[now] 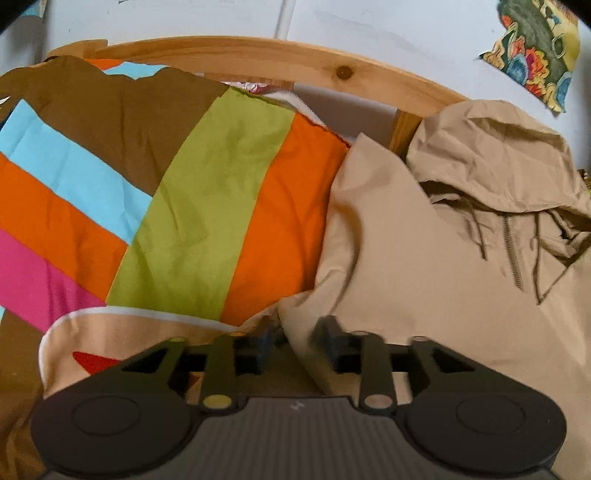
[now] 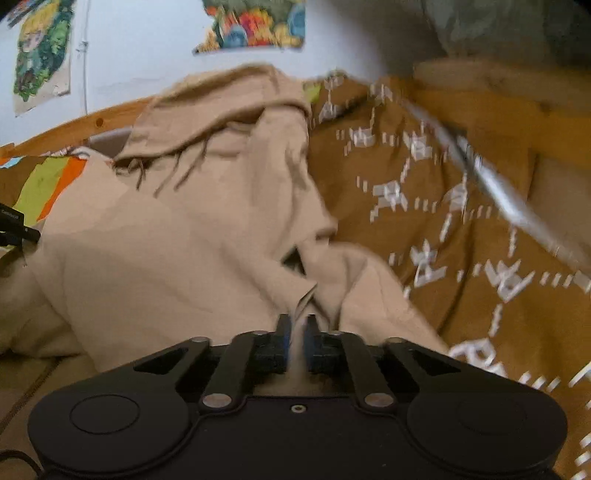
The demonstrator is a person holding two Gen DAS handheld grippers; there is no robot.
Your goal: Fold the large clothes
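Observation:
A beige hooded jacket (image 1: 424, 236) with a zip and dark drawstrings lies crumpled on the bed, hood toward the headboard. My left gripper (image 1: 297, 341) hovers at its lower left edge. Its fingers stand partly apart and look blurred, with a fold of the beige fabric running between them. In the right wrist view the same jacket (image 2: 177, 236) fills the middle. My right gripper (image 2: 298, 330) is shut on a bunched ridge of its fabric, which rises up from between the fingertips.
A striped bedcover (image 1: 207, 192) in orange, green, blue, pink and brown lies left of the jacket. A brown blanket with white patterns (image 2: 443, 206) lies to its right. A wooden headboard (image 1: 280, 59) and a wall with posters (image 2: 255, 22) stand behind.

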